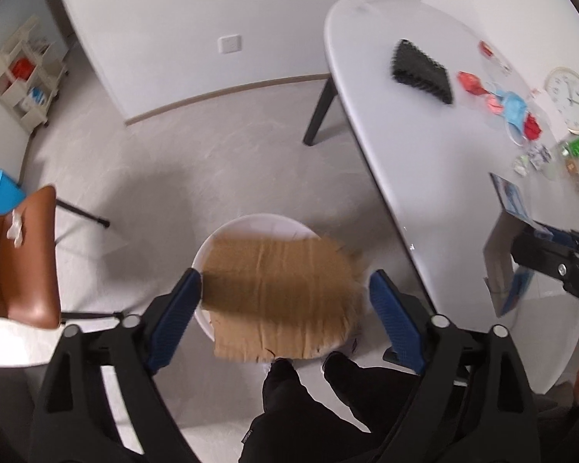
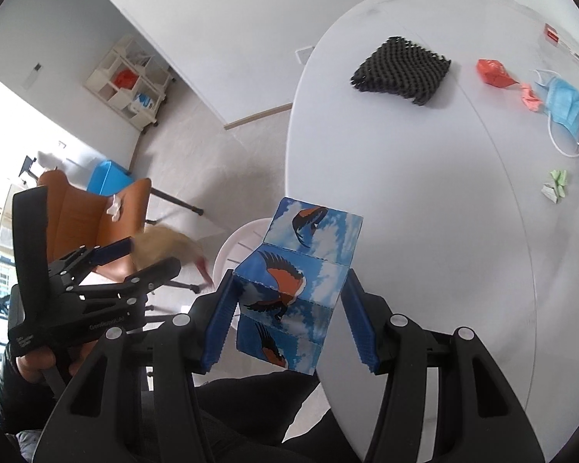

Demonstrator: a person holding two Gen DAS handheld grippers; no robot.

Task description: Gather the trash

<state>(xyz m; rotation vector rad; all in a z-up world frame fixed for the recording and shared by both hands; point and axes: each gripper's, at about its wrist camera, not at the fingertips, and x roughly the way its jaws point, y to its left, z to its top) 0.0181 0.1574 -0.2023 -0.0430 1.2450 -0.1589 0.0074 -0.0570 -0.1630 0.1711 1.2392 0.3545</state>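
Trash partly gathered, much left. Cardboard sheet (image 1: 281,293), blurred, lying across the mouth of the white bin (image 1: 251,223) on the floor, between the spread fingers of the left gripper (image 1: 285,276); right pad clear of the sheet, left pad at its edge, so apparently let go and not yet settled inside. Blue bird-printed box (image 2: 301,270) pinched at both sides by the right gripper (image 2: 289,277), held above the table (image 2: 405,231) edge, near the bin but not over it; likely next in. Waiting on the table, well apart from the bin: black foam pad (image 2: 401,73), blue face mask (image 2: 563,104), red wrappers (image 2: 494,71), green paper scrap (image 2: 557,183), other small bits. White crumpled scrap (image 1: 15,227) on the brown chair (image 1: 27,270) too. By these signs, early to middle of the job.
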